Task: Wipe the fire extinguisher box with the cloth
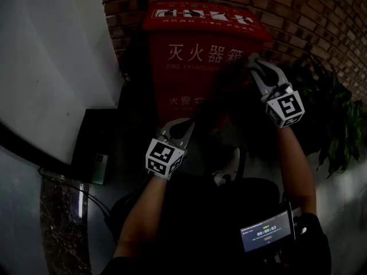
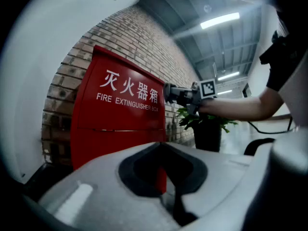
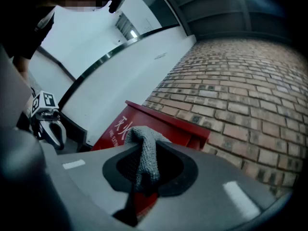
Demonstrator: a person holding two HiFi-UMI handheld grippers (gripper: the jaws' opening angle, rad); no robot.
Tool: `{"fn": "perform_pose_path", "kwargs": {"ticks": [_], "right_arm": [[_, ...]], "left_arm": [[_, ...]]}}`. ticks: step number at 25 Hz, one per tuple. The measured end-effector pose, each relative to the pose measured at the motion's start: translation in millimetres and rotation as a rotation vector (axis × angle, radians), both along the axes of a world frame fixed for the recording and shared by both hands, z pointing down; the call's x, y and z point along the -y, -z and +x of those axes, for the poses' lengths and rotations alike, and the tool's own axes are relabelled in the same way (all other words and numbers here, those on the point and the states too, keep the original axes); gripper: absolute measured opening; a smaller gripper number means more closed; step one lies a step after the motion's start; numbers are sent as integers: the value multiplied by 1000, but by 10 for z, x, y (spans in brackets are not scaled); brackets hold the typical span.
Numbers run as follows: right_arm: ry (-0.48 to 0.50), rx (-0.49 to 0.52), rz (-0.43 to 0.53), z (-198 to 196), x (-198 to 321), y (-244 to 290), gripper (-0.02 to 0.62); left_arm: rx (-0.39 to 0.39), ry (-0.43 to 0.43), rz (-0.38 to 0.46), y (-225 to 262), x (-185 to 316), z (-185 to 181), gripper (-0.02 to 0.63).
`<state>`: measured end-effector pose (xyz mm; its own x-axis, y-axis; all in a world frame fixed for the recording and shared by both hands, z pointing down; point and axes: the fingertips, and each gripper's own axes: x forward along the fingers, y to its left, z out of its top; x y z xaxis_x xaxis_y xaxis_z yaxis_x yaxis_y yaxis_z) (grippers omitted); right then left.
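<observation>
Brick wall (image 1: 321,16) backs a dim corner, with a white wall panel (image 1: 51,67) at the left and a potted plant (image 1: 332,125) at the right. From the head view, the red fire extinguisher box (image 1: 200,44) stands against the bricks. The right gripper (image 1: 253,62) is raised to the box's upper right edge, its tips touching or just beside the front. The left gripper (image 1: 184,126) hangs lower, near the bottom of the box front and apart from it, with its fingers (image 1: 172,132) drawn together.

The left gripper view looks up at the box front from below. This gripper's fingers are clenched with nothing between them, and a sliver of red shows through the gap behind them. Farther off, the right gripper reaches the box's right edge at the height of the lettering.

The right gripper view shows its fingers clenched on a grey knitted cloth (image 3: 144,162), which bunches up above the tips and lies against the box's top corner. The left gripper hangs low at the left, well apart.
</observation>
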<state>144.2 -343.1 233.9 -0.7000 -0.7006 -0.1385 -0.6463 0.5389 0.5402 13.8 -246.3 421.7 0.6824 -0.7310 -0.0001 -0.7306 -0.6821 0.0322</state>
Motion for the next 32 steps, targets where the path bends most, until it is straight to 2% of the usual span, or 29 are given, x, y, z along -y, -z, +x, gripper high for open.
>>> {"fn": "perform_pose_path", "kwargs": {"ticks": [6,15,18,28,32], "right_arm": [[-29,-49,103,-113,231,407,51],[-35,10,68,-126,409,267,48],[-30,-1,35,-148,407,-35,48],[-12,-145,-97,-216,378,-1381,48],[13,-242,-204,-226,395,-2069,48]], "left_arm": [[-14,17,-18,-44,38,-89,3],[-33,7,0,-21,3,-65,3],[-35,15,-9,-57,31,-78,2],[-29,32,-32,-150,74,-99,3],[-16,33,-44,-214,113,-87,3]]}}
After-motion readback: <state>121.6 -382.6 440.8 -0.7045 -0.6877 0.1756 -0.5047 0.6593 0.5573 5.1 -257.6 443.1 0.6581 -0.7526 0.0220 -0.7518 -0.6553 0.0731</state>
